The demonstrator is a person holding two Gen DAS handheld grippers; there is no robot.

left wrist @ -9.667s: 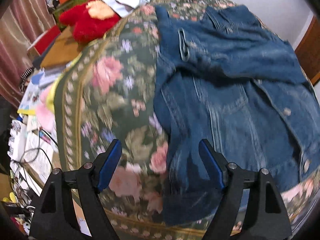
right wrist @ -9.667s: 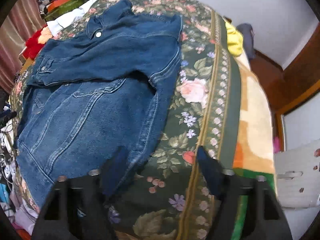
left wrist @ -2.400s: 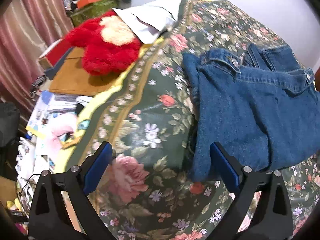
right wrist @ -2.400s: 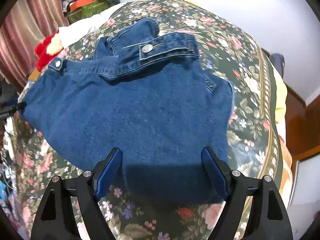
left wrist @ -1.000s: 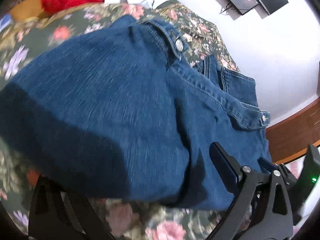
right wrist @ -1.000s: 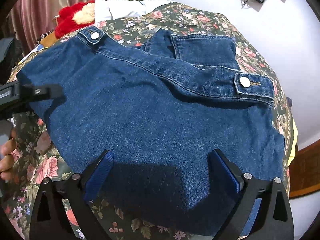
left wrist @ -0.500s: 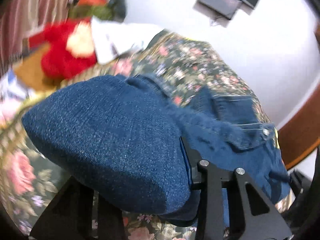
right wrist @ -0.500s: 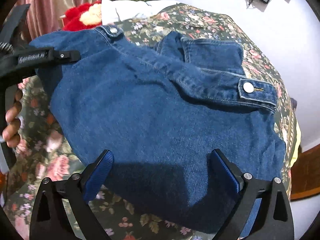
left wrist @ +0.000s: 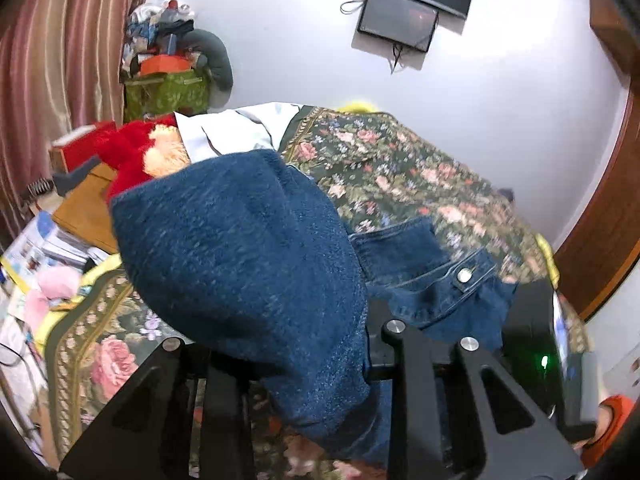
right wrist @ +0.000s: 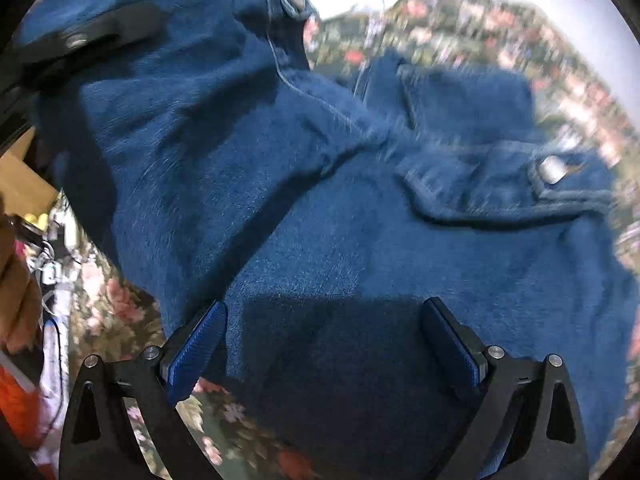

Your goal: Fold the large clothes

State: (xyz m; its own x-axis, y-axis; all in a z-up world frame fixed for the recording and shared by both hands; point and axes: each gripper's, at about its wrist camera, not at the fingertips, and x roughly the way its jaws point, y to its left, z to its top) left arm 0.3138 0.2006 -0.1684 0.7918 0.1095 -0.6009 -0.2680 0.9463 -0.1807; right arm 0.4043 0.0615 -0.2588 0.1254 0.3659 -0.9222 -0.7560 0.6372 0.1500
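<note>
The jacket (right wrist: 360,240) is matt blue denim, coarse-woven, with dull metal snaps. The bedspread (left wrist: 400,176) is matt floral cloth. The left gripper (left wrist: 304,360) is matt black plastic with bright metal screws. The right gripper (right wrist: 324,340) has ribbed blue pads (right wrist: 196,352). The curtain (left wrist: 48,64) is glossy striped fabric.

The left wrist view sits low and close behind a raised fold of the denim jacket (left wrist: 248,260), facing a wall-mounted screen (left wrist: 396,20) at 12 o'clock. The right wrist view looks down at close range. Both share the jacket and floral bedspread (left wrist: 400,172).
</note>
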